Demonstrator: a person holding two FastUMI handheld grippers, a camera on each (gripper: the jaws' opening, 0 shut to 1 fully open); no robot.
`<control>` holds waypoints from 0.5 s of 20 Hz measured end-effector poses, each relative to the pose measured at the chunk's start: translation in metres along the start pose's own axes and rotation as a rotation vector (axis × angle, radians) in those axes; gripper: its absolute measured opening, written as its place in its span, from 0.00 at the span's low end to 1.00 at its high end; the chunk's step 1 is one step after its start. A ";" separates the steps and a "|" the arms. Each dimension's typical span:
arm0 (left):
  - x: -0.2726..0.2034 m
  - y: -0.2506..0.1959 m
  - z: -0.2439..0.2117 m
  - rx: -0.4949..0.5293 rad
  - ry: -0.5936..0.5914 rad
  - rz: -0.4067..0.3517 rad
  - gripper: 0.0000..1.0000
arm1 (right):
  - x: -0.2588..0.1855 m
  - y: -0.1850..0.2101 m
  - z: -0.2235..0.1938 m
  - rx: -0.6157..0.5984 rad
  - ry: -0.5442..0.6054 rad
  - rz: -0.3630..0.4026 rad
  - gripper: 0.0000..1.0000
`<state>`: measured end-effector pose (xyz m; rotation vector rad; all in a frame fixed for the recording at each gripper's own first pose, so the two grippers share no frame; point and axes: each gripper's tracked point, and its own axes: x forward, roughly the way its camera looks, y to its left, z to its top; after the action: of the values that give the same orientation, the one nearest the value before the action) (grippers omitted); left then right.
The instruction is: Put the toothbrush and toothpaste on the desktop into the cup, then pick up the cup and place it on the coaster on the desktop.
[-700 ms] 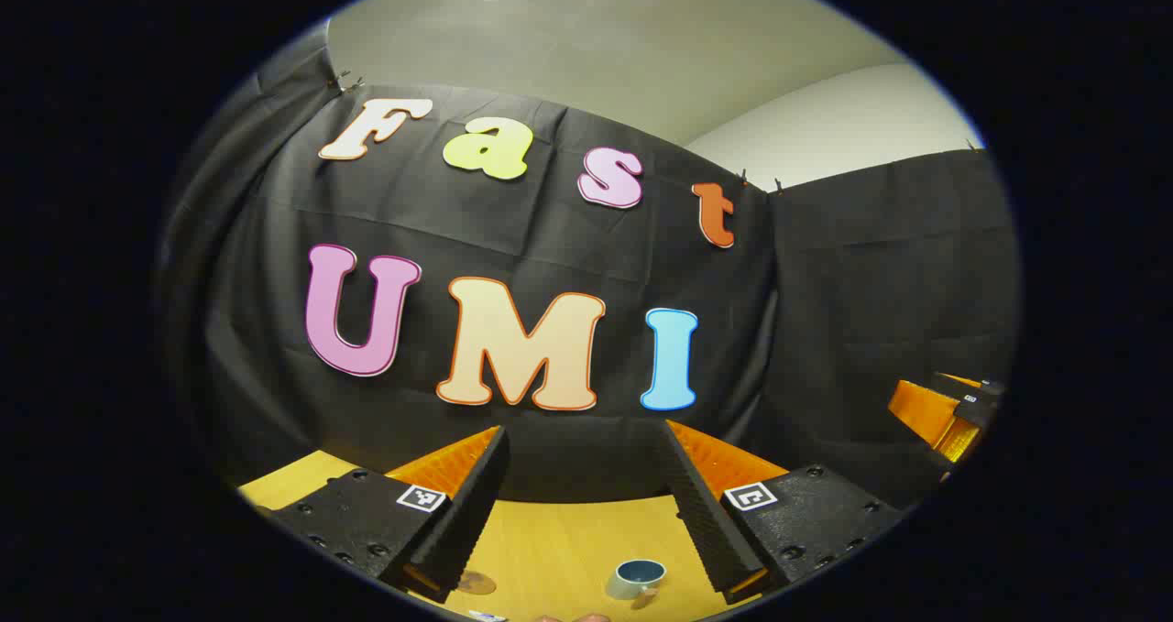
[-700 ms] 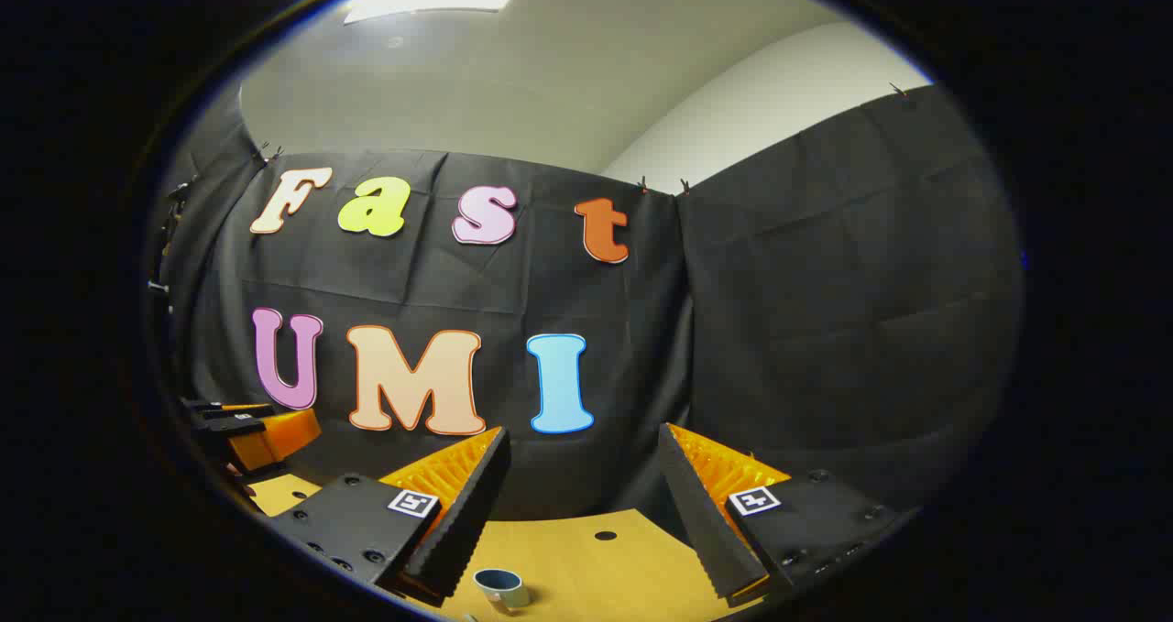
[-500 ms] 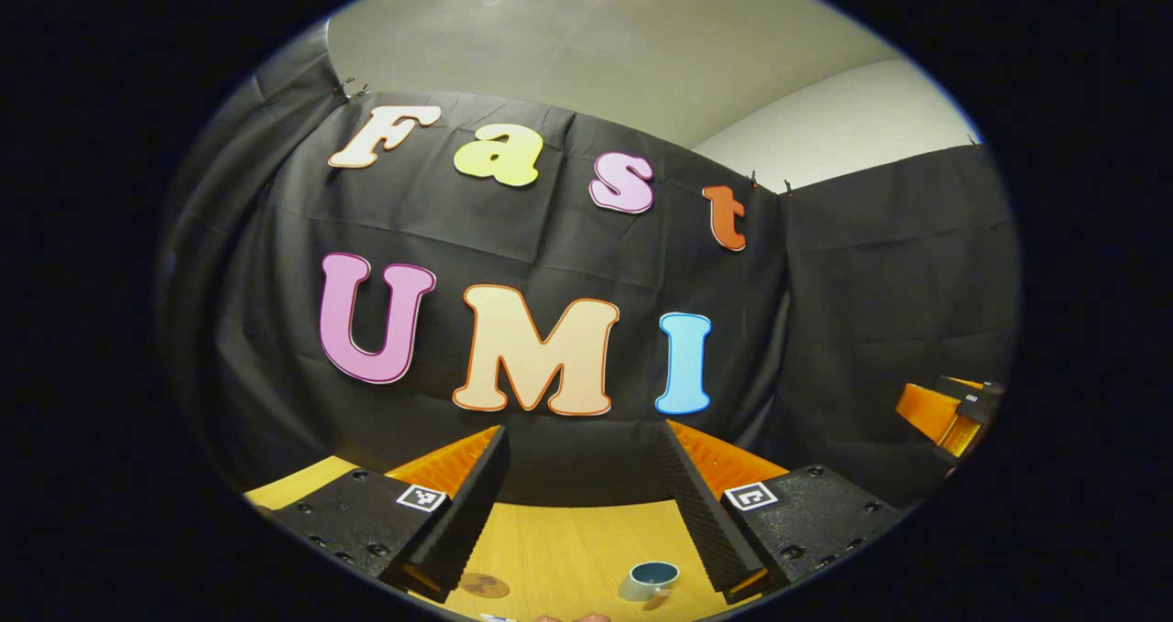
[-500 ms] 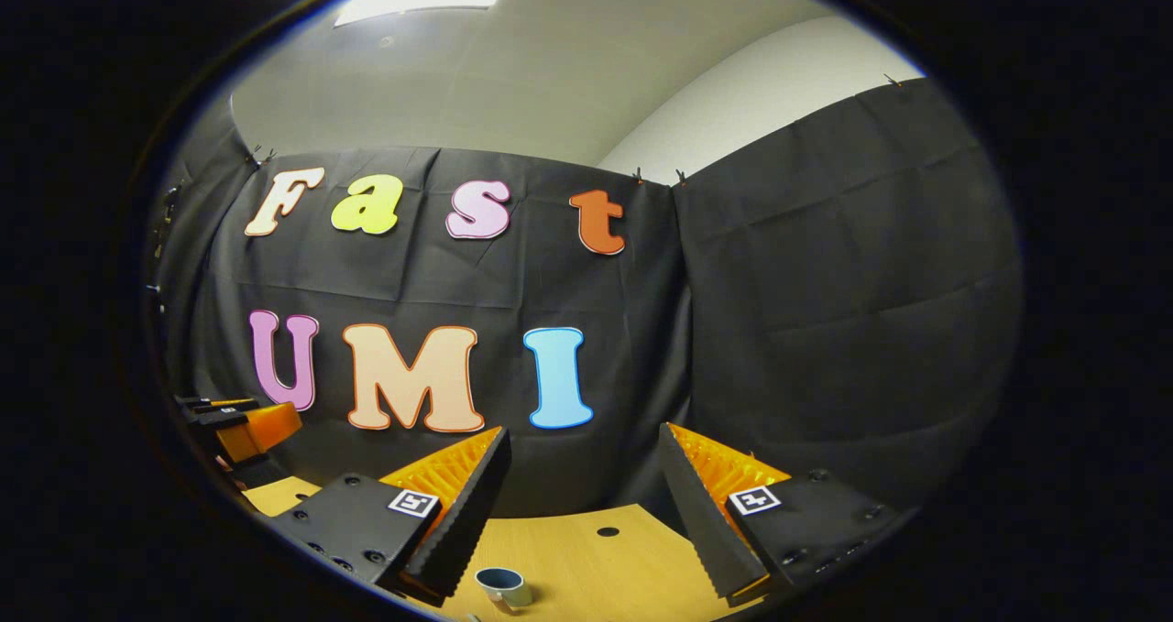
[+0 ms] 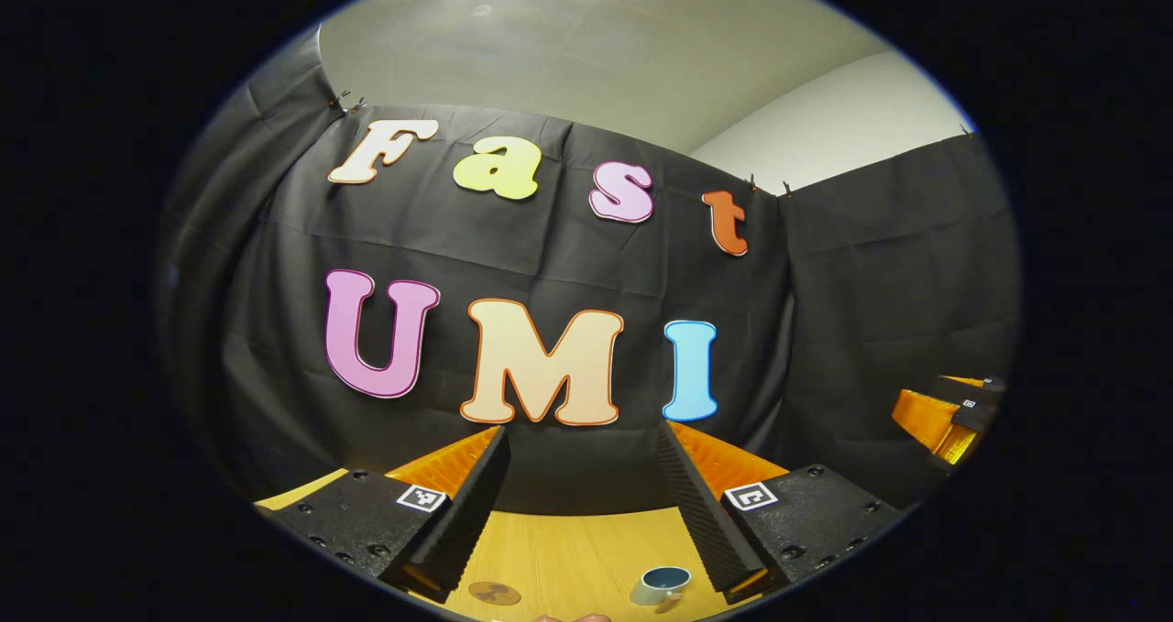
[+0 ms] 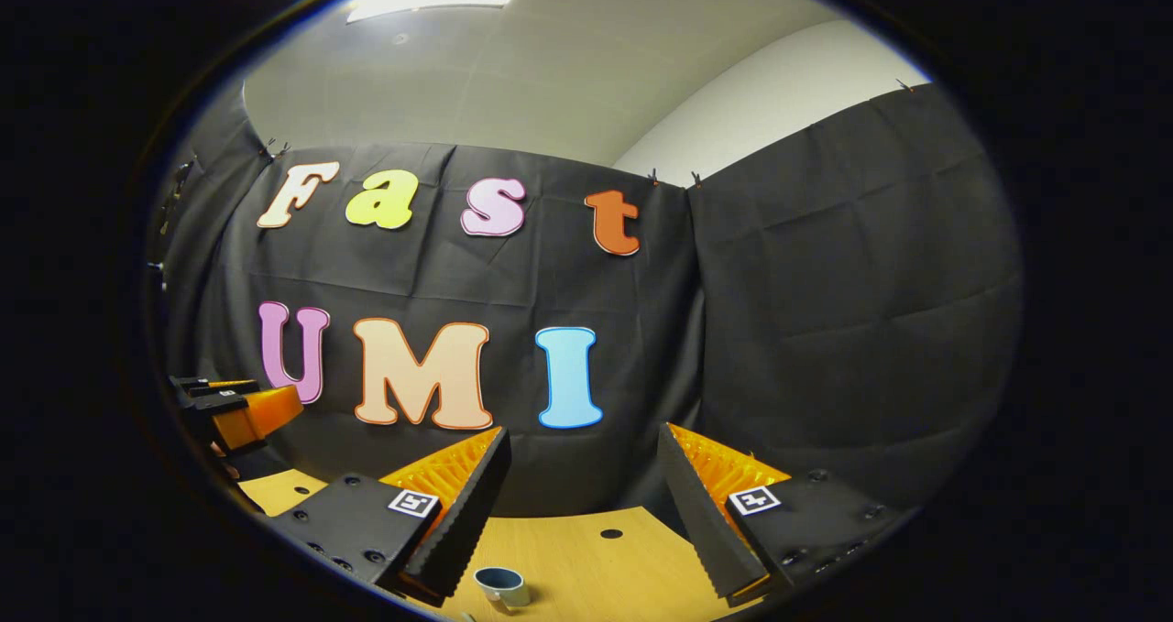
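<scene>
Fingers of both grippers stand wide apart and hold nothing, raised above the light wooden table (image 5: pixel 568 549). The left gripper (image 5: pixel 582 512) looks down on a small pale cup with a dark blue inside (image 5: pixel 662 583) and a round brown coaster (image 5: pixel 494 593); the right gripper (image 6: pixel 579 512) sees the cup near its left finger. Toothbrush and toothpaste cannot be made out. Judging from this height, a blind descent could knock the cup over.

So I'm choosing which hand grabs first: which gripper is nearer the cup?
Hard to call, perhaps left. Both open grippers, left gripper and right gripper, are held above the cup.
</scene>
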<state>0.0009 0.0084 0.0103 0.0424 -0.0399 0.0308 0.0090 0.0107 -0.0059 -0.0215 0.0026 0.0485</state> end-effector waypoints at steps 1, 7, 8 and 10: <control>0.001 0.000 -0.002 -0.001 0.002 0.003 0.94 | 0.001 -0.001 -0.001 0.000 -0.001 -0.003 0.99; -0.004 0.011 -0.014 0.019 0.037 0.028 0.94 | 0.007 0.005 -0.006 0.017 -0.014 0.005 0.99; -0.005 0.017 -0.014 0.032 0.037 0.039 0.94 | 0.008 0.007 -0.008 0.021 -0.013 0.009 0.99; -0.009 0.026 -0.014 0.053 0.036 0.057 0.94 | 0.010 0.011 -0.015 0.027 0.000 0.021 0.99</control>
<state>-0.0082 0.0346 -0.0031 0.0939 -0.0041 0.0892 0.0182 0.0214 -0.0209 0.0059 0.0032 0.0694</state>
